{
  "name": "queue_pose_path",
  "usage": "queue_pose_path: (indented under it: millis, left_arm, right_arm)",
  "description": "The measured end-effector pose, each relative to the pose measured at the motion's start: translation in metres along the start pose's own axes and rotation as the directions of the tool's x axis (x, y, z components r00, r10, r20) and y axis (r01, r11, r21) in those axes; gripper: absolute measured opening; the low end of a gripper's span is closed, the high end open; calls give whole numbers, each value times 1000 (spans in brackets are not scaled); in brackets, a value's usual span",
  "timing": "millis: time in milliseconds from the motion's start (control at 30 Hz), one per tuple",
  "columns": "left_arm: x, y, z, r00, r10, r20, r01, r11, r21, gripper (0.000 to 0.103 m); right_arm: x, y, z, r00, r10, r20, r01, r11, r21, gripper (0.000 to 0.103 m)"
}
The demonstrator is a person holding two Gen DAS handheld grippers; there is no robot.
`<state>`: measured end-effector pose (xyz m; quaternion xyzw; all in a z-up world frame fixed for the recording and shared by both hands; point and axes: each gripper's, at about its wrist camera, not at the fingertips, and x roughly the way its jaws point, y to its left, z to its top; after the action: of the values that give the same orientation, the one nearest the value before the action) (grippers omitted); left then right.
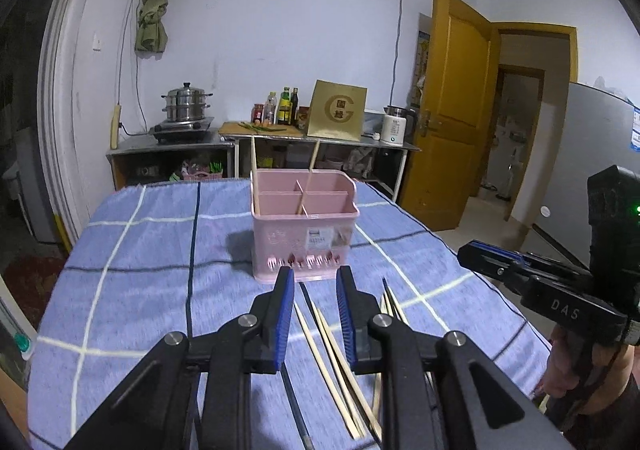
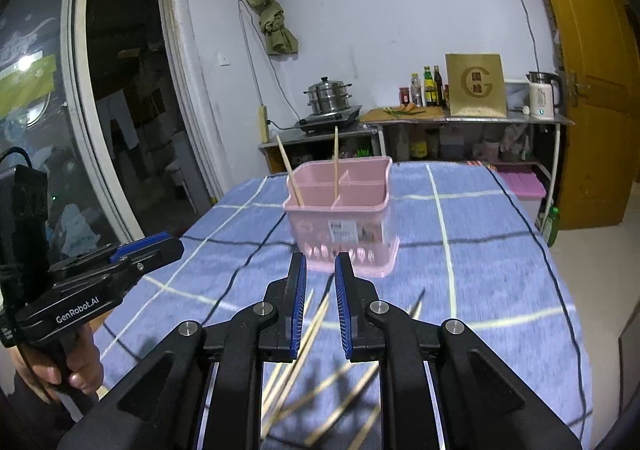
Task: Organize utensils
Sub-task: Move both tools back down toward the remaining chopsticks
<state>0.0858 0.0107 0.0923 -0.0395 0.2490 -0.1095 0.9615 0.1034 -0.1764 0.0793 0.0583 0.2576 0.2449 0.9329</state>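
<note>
Left tongs hover part-open and empty above loose chopsticks on the checked tablecloth. Right tongs look the same, though blur hides detail. The pink holder behind holds two sticks. Chopsticks are light, stiff, likely slippery; grip mid-length. Open cloth surrounds everything.

Dim bluish indoor light; fisheye-bent edges, dark corners; right view motion-blurred.
</note>
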Motion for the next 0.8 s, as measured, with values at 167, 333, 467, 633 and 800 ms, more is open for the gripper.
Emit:
queue_pose_path:
  millis: [167, 333, 467, 633, 800]
  left_arm:
    - [-8, -4, -19, 1000, -17, -17, 17, 1000, -4, 21]
    - [-8, -2, -36, 999, -27, -43, 25, 999, -33, 21]
    - [-2, -2, -42, 997, -31, -67, 28, 999, -42, 21]
    - [13, -3, -46, 993, -51, -103, 46, 998, -50, 21]
    - [33, -2, -46, 986, -78, -145, 68, 995, -72, 21]
  right_arm:
    - [-12, -4, -19, 1000, -14, -10, 15, 1000, 17, 15]
    - [-17, -6, -32, 999, -25, -22, 26, 999, 24, 15]
    - [-15, -15, -40, 998, -40, -41, 41, 998, 41, 15]
    - [-7, -24, -46, 996, -60, -70, 64, 996, 64, 15]
    - [10, -35, -48, 987, -99, -124, 108, 992, 70, 15]
